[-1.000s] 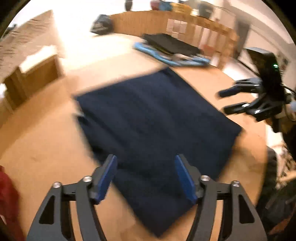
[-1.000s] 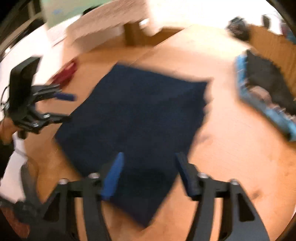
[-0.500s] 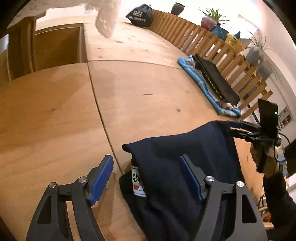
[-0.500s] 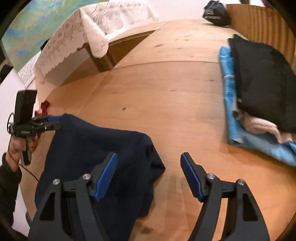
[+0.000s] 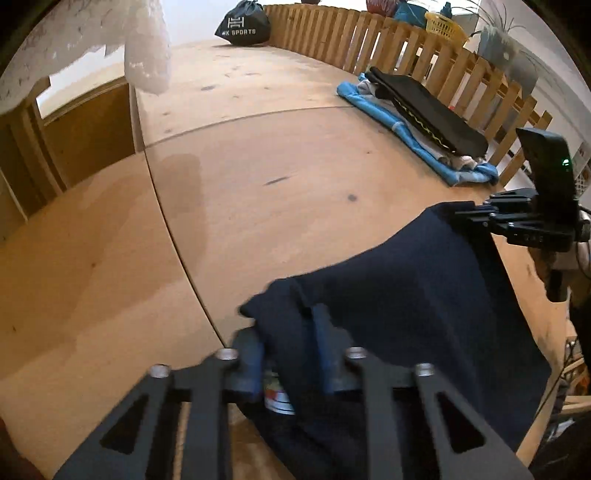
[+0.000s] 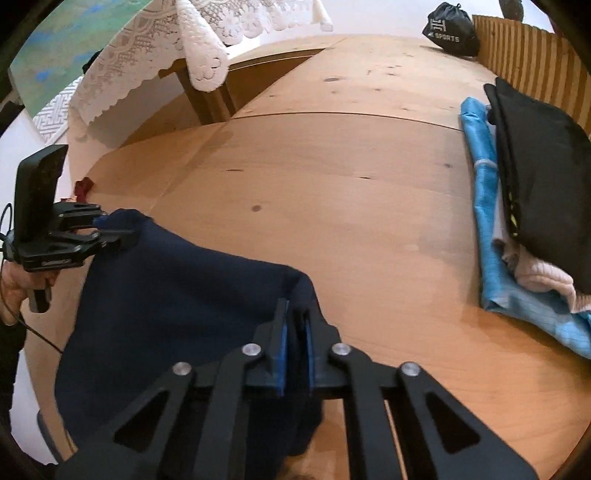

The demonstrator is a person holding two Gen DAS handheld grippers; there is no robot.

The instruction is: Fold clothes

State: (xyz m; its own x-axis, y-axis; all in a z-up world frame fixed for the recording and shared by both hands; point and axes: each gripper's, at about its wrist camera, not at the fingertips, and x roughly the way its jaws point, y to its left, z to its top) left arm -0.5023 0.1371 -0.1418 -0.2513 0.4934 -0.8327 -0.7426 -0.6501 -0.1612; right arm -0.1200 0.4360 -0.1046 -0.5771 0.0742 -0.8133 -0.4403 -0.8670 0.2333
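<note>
A navy garment (image 5: 424, 295) (image 6: 177, 295) lies on the round wooden table (image 5: 258, 166), its far edge raised between my two grippers. In the left wrist view my left gripper (image 5: 288, 332) has its jaws closing on one far corner, with bunched cloth and a white label pinched between the blue pads. The right wrist view shows it from the side (image 6: 110, 230), gripping that corner. My right gripper (image 6: 295, 314) has its jaws closing tight on the other far corner, a thin fold of fabric pressed between the pads. The left wrist view shows it (image 5: 465, 214) holding that corner up.
A stack of folded clothes, black on light blue (image 5: 424, 110) (image 6: 535, 184), lies at the table's far right by a wooden slat fence (image 5: 406, 48). A black sports bag (image 5: 242, 24) sits at the far edge. A lace-covered table (image 6: 166, 48) stands to the left.
Both grippers travelled forward over the garment to its far corners, then went from open to shut on the cloth. The far edge now hangs raised between them.
</note>
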